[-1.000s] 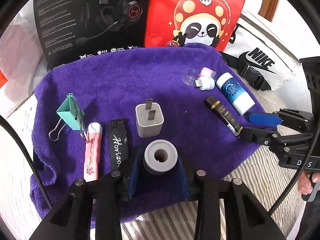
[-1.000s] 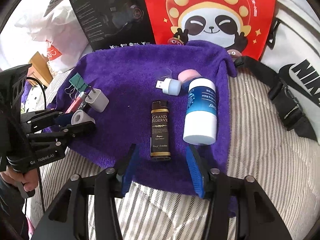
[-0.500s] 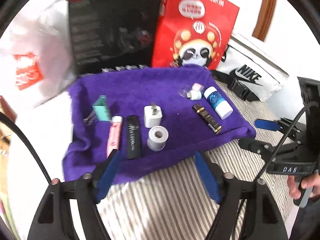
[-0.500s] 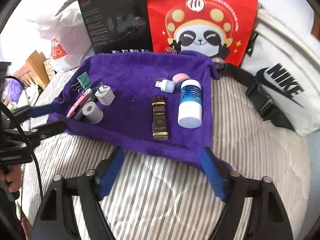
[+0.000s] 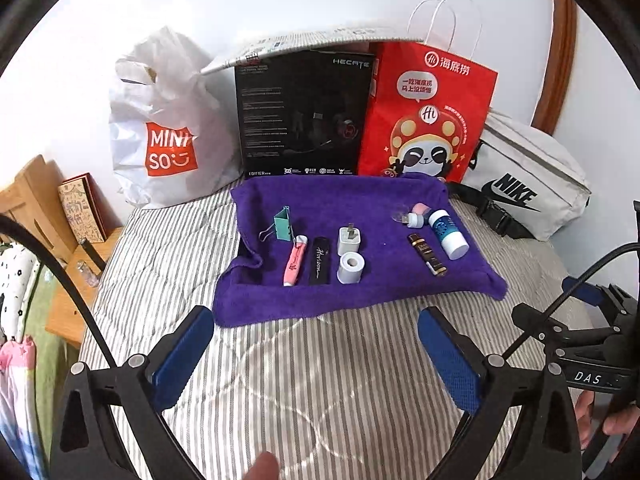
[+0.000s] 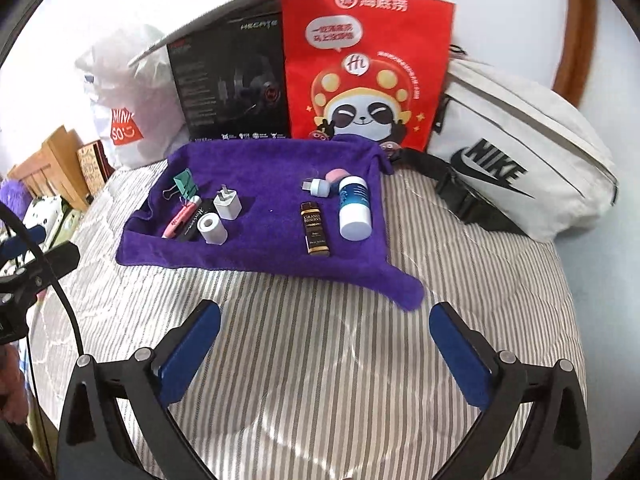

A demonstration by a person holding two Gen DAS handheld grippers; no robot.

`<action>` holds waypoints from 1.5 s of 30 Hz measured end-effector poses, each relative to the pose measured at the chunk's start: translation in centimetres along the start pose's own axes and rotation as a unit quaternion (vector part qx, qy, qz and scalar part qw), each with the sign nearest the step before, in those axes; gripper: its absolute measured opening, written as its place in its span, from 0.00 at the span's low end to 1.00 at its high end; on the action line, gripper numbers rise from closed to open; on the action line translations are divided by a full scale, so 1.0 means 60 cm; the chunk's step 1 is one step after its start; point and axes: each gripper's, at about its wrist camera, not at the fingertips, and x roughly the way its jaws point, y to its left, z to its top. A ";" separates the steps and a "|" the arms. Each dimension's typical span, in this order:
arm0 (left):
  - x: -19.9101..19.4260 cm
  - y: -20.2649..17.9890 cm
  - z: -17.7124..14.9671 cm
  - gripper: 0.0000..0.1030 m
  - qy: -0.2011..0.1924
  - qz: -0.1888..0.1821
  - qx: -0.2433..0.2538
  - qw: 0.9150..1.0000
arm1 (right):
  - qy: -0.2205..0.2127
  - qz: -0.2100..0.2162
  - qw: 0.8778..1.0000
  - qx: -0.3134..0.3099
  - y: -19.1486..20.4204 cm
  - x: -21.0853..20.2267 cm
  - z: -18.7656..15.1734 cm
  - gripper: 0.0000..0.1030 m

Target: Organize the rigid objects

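Note:
A purple towel (image 5: 360,200) (image 6: 272,168) lies on the striped bed. On its left stand a teal binder clip (image 5: 283,224), a pink cutter (image 5: 295,265), a black lighter (image 5: 320,266), a white charger plug (image 5: 349,240) and a grey roll (image 5: 350,268). On its right lie a dark lighter (image 5: 427,254) (image 6: 315,234), a blue-white bottle (image 5: 448,234) (image 6: 353,212) and a small USB piece (image 5: 412,220). My left gripper (image 5: 314,336) is open and empty, well back from the towel. My right gripper (image 6: 326,332) is open and empty, also back over the bed.
Behind the towel stand a white Miniso bag (image 5: 164,136), a black headset box (image 5: 304,116), a red panda bag (image 5: 428,120) and a white Nike bag (image 5: 524,188). A wooden bedside stand (image 5: 48,216) is at the left. Striped bedding (image 5: 320,380) lies in front.
My left gripper has let go of the grey roll, opened and pulled back. My right gripper has also pulled back and opened wider. The objects stay on the towel.

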 end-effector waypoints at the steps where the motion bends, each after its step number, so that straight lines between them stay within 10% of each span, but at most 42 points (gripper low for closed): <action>1: -0.006 0.000 -0.002 1.00 -0.001 -0.003 -0.002 1.000 | 0.004 -0.001 1.000 0.002 0.001 -0.008 -0.003 1.00; 45: -0.068 0.007 -0.023 1.00 -0.010 0.012 -0.003 1.000 | 0.008 -0.037 0.998 0.042 -0.016 -0.086 -0.026 1.00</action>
